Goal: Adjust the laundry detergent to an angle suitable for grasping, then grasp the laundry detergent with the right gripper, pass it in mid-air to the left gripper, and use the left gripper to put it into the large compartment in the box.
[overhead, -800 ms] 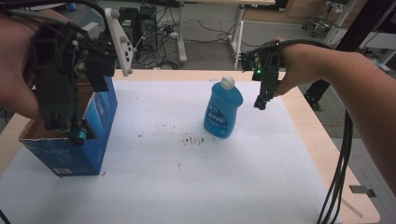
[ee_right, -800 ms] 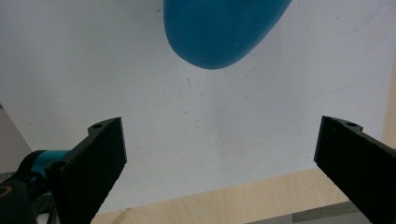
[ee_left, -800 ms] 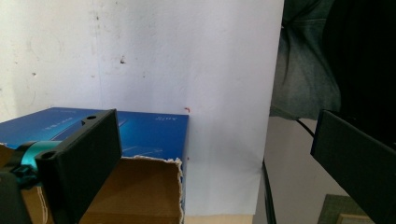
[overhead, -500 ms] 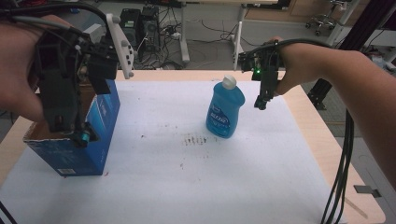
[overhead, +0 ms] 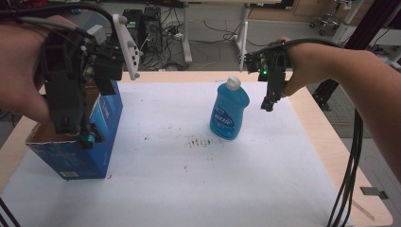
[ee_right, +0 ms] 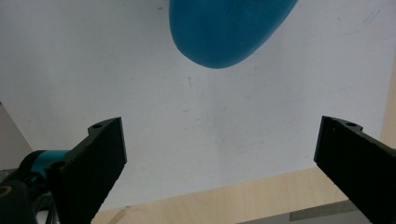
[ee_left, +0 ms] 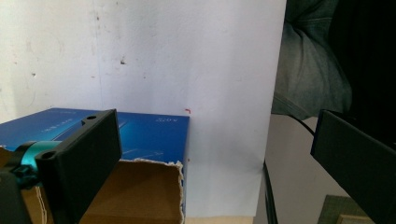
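- The translucent blue plastic dish-soap bottle with a white cap [overhead: 229, 111] stands upright near the middle of the white sheet covering the wooden table [overhead: 331, 142]; nothing grips it.
- The right gripper [overhead: 268, 105] hangs just to the right of the bottle, level with its shoulder and apart from it. In the right gripper view its jaws stand wide apart and empty, with the bottle's rounded blue body [ee_right: 229, 28] beyond them.
- The left gripper [overhead: 75, 135] hovers well to the left of the bottle, above the open blue cardboard box with a torn brown flap [overhead: 85, 156]. Its jaws are also spread wide and hold nothing; one seems to hang over the box's open top [ee_left: 140, 196], though the angle makes that hard to judge.
- Judging from this, the work is at its start: the grasp on the bottle is not yet made, and any move toward the box is left to do.
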`<state>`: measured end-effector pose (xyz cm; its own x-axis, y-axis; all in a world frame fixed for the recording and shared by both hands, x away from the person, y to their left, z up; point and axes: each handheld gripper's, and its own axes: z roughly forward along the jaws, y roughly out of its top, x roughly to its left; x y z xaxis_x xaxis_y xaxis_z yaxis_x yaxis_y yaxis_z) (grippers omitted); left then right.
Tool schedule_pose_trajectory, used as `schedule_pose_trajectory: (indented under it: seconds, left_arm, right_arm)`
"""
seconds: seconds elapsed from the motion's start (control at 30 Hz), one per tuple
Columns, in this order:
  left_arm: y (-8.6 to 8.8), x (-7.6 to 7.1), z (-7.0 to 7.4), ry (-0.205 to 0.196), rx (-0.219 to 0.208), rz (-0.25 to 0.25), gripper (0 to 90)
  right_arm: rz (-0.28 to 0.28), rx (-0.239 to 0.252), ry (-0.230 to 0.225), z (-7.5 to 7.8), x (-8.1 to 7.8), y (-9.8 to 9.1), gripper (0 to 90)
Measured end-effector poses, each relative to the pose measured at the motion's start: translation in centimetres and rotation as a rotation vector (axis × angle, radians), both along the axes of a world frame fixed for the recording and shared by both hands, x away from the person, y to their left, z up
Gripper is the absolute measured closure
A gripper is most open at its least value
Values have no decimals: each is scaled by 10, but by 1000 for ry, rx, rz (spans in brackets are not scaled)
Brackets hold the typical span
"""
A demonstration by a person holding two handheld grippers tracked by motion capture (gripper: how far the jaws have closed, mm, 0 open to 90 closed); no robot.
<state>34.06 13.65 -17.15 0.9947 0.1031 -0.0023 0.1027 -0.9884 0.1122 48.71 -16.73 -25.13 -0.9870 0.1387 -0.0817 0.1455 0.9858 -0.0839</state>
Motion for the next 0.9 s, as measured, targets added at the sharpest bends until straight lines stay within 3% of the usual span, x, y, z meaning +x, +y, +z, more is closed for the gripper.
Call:
schedule_pose_trajectory:
  seconds: [0.47, 0.67, 0.9]
  left_arm:
    - [-8, -3, -1, -3, 11, -8, 18]
    - [-5, -5, 0, -2, 15, -3, 18]
    - [-2, -7, -1, -7, 6, -4, 18]
  right_arm:
    - [-42, 40, -14, -1, -6, -18, 14]
    - [-101, 131, -4, -4, -8, -26, 14]
    - [-185, 253, -8, -19, -14, -40, 14]
